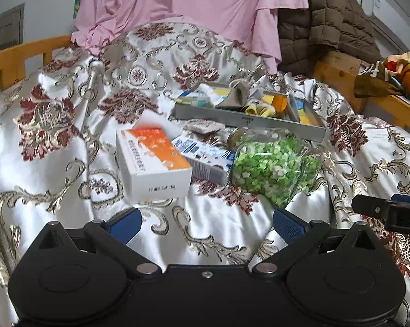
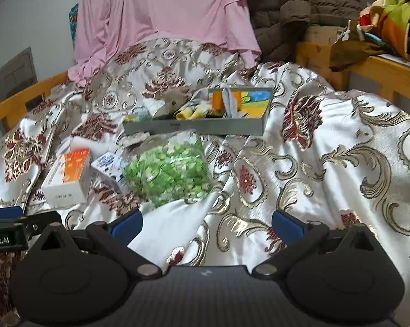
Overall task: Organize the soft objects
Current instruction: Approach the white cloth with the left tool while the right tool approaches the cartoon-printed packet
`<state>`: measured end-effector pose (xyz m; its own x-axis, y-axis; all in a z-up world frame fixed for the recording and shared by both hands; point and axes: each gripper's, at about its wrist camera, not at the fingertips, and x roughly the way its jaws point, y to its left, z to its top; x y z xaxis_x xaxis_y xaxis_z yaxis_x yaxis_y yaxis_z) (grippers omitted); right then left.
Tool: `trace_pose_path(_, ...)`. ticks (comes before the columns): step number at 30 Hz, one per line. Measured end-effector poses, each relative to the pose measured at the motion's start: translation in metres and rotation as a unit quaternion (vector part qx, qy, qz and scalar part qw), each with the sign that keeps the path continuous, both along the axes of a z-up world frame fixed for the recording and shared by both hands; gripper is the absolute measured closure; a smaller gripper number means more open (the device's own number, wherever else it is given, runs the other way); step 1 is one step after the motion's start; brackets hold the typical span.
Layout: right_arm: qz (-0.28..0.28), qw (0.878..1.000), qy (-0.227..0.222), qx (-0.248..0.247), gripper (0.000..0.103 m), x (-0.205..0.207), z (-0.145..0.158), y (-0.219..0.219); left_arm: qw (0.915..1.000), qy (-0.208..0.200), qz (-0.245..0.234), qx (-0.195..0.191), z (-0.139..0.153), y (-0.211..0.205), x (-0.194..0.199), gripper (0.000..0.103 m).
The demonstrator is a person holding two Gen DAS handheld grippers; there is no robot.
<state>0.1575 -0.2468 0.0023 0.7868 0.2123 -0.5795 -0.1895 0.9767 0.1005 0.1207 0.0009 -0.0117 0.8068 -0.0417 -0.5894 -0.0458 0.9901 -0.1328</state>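
On the floral satin bedspread [image 1: 55, 150] lie an orange-and-white cardboard box [image 1: 153, 163] (print illegible), a blue-white carton [image 1: 205, 155], a clear jar of green bits [image 1: 273, 169]; behind, grey tray [image 1: 248, 122] holding soft cloths [image 1: 235, 96]. Left gripper [image 1: 206, 223] and right gripper [image 2: 206, 224], both wide open, empty.

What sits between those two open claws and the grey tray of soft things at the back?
The jar of green bits lies on its side before the grey tray, with the orange-and-white box and blue carton beside it; both grippers must pass over them.
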Motion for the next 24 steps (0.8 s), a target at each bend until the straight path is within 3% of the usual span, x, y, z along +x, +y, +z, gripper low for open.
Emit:
trace_pose_path(10, 0.018, 1.0, 0.01, -0.003, 0.0, 0.001, -0.005, 0.006, 0.9999, 0.01, 0.006, 0.002, -0.004, 0.006, -0.005, 0.001)
trace_pose_path(24, 0.089, 0.996, -0.009, 0.03, 0.0, -0.003, -0.005, 0.024, 0.9995, 0.011, 0.022, 0.018, -0.003, 0.031, -0.009, 0.001)
